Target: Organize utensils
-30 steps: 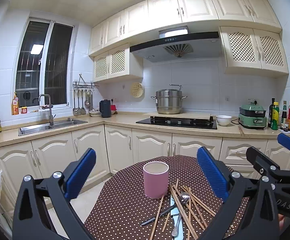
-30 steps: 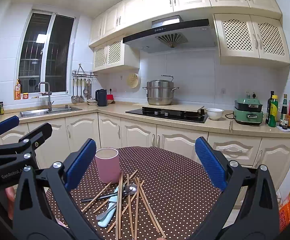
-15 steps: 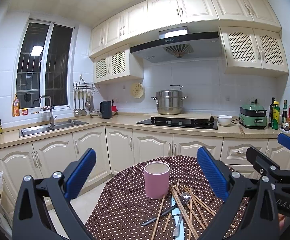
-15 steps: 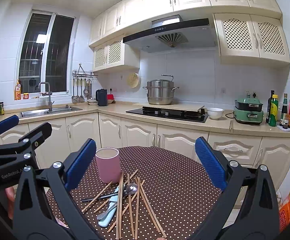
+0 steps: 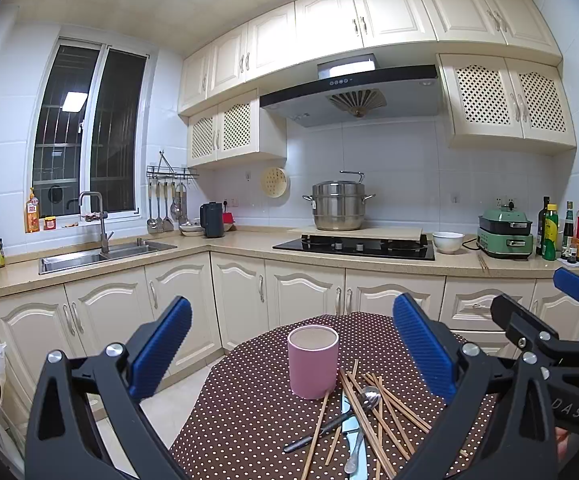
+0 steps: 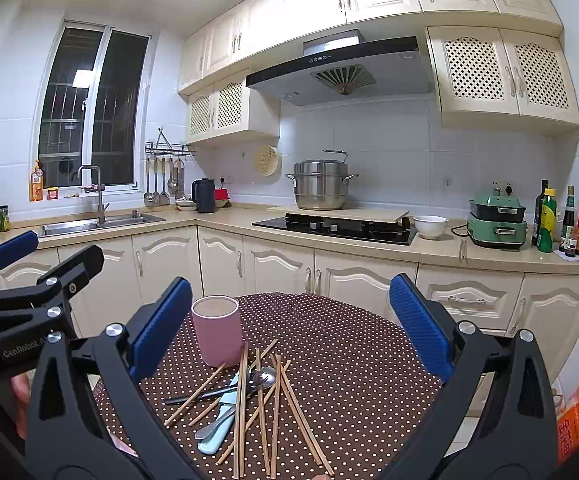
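A pink cup stands upright on a round table with a brown polka-dot cloth. Beside it lies a heap of wooden chopsticks, metal spoons and a pale blue-handled utensil. My left gripper is open and empty, held above the table short of the cup. My right gripper is open and empty, above the heap. Each gripper shows at the edge of the other's view.
Kitchen cabinets run behind the table, with a sink, a hob with a steel pot, a white bowl, a green cooker and bottles. An orange bag lies on the floor.
Both views have crept very slightly; the cup and utensils have not moved. Both grippers stay open.
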The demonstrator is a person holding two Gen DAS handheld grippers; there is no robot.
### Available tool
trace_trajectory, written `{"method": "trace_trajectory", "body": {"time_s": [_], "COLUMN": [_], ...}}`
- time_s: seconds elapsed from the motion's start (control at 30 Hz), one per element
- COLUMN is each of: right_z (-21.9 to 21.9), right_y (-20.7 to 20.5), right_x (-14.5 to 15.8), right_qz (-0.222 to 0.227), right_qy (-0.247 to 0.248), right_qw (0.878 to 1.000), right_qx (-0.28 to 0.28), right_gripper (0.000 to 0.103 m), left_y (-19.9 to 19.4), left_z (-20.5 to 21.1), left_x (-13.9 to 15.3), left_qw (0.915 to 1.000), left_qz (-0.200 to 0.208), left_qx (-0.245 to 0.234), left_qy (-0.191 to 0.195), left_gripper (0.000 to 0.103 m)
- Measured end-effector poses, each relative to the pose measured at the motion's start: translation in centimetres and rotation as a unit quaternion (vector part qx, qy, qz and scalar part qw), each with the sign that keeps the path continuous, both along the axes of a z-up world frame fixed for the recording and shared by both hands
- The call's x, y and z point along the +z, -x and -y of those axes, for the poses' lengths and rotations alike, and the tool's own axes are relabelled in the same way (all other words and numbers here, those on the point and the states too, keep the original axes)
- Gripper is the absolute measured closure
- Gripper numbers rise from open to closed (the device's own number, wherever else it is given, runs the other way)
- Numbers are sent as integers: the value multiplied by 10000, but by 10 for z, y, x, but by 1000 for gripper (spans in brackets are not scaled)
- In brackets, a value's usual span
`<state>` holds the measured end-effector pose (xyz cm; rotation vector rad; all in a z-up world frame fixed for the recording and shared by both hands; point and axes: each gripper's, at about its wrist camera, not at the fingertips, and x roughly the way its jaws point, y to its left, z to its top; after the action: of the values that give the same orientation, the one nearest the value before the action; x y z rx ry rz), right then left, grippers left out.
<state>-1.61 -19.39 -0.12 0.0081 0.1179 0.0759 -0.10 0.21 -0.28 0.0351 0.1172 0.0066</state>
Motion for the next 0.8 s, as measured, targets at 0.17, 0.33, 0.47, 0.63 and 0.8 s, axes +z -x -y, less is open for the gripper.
{"method": "trace_trajectory", "body": {"time_s": [0.17, 0.33, 0.47, 0.63, 0.8], "right_z": [0, -1, -3, -4, -6], "right_y": [0, -1, -1, -2, -1], "right_x": [0, 0, 0, 1, 1], "right_qz": [-4, -12, -11, -23, -26], "right_qy": [4, 6, 4, 5, 3], "right_qw": [10000, 10000, 10000, 10000, 10000], "right_qx": [1, 2, 7, 16, 14], "right_gripper": [6, 6, 6, 6, 6], "left_y": [0, 0, 0, 0, 0], "left_z": [0, 0, 0, 0, 0], "left_x": [0, 0, 0, 1, 2], "left_qw": [10000, 10000, 10000, 10000, 10000], "left_qz": [-2, -3, 1, 4, 9], "left_qx": [2, 8, 12, 21, 24], "left_qy": [1, -7, -5, -7, -5], "left_gripper": [4, 4, 4, 4, 4]}}
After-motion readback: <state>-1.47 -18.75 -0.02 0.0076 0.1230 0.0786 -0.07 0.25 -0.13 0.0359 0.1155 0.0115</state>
